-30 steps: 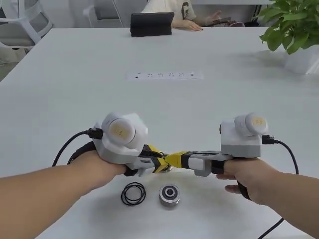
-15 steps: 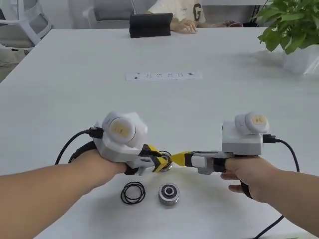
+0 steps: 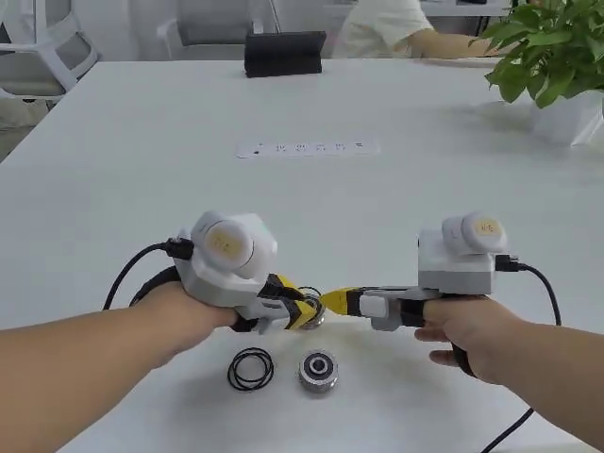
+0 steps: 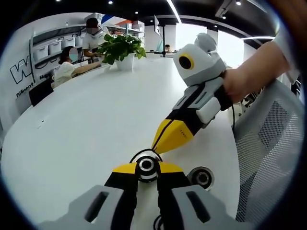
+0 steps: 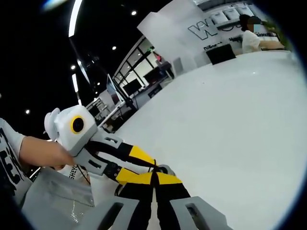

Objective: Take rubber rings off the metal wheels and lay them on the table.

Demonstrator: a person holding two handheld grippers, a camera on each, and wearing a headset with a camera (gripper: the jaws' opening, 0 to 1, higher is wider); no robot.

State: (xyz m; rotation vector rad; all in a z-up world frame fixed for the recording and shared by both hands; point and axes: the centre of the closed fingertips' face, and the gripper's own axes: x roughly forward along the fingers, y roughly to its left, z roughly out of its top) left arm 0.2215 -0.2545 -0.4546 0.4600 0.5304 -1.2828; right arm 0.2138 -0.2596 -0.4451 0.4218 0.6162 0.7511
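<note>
My left gripper (image 3: pixel 302 313) is shut on a small metal wheel (image 4: pixel 147 167), held just above the table. A thin black rubber ring (image 4: pixel 142 153) loops up off that wheel. My right gripper (image 3: pixel 328 302) points at it from the right, its yellow jaws together, and its tip (image 4: pixel 156 144) pinches the ring. In the right gripper view the shut jaws (image 5: pixel 154 176) meet the left gripper's yellow fingers (image 5: pixel 135 155) at the wheel (image 5: pixel 166 168). On the table below lie loose black rings (image 3: pixel 250 368) and a second metal wheel (image 3: pixel 318 369).
A white power strip (image 3: pixel 307 147) lies mid-table, with a dark tablet case (image 3: pixel 285 53) at the far edge. A potted plant (image 3: pixel 552 57) stands at the back right. A person sits at the far side. Black cables (image 3: pixel 132 274) trail from both grippers.
The right gripper has drawn back a little to the right, away from the left one, opening a small gap between their tips. The head camera has tilted slightly. Table items have not moved.
</note>
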